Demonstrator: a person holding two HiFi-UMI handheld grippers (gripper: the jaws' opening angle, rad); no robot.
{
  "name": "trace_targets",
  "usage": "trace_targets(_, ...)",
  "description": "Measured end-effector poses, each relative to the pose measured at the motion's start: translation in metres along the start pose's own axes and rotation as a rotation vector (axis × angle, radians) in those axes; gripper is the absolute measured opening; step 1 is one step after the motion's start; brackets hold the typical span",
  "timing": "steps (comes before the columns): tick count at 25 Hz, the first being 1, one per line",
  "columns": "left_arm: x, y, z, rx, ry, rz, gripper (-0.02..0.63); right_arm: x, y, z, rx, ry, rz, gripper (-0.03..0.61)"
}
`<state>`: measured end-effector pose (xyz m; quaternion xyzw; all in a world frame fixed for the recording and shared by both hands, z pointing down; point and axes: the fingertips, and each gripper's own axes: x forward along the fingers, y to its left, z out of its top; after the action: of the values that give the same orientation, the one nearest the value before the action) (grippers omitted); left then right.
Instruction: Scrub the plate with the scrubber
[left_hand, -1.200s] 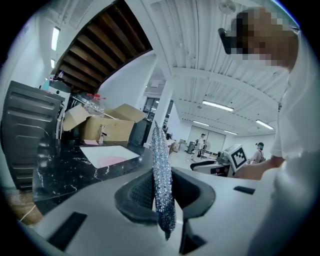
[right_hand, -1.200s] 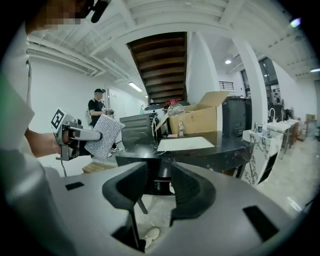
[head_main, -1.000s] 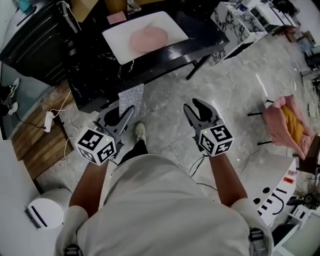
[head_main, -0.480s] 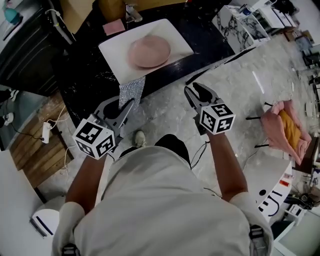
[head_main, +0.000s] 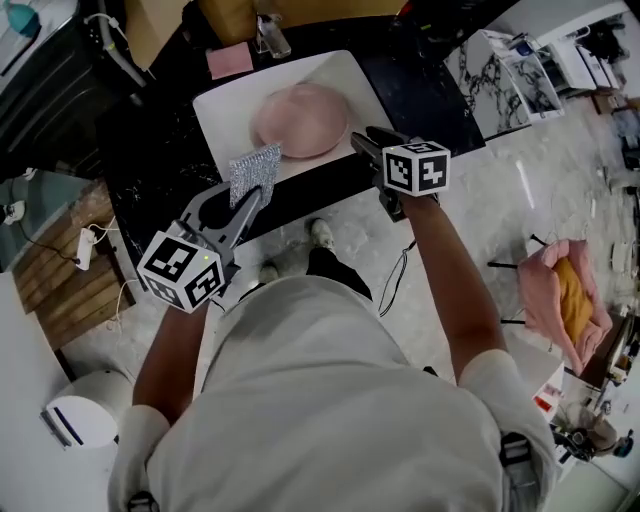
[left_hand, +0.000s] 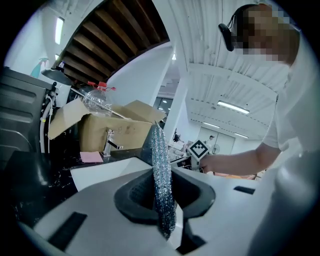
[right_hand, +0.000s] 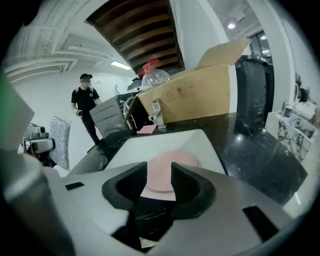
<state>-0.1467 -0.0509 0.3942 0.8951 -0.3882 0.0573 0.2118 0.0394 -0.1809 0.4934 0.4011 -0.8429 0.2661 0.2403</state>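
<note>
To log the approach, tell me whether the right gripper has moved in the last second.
Yes. The right gripper moved forward, from above the floor to the black counter's front edge.

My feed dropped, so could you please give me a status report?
Left gripper shut on silver scrubber. Right gripper open, empty, short of pink plate on white tray. No obstruction seen.

The head view looks steeply down over the person (head_main: 330, 400) onto the counter (head_main: 160, 150) and the floor (head_main: 520, 200). Each gripper view sits low, close behind its own jaws, and faces far across the counter. The left one looks past the clamped scrubber (left_hand: 162, 185). All three share the white tray (head_main: 225, 110).
</note>
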Motion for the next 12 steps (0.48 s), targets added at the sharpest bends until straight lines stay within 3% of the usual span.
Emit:
trace_targets(6,0.04,0.014,0.018,-0.032,-0.018,0.112,0.064,0.082,-0.052,-0.006,0.133,0.223,0.136,0.153)
trace_targets(12,0.069,0.021,0.025,-0.058,-0.028,0.181,0.064,0.131,-0.095,-0.027,0.218,0.367,0.068,0.153)
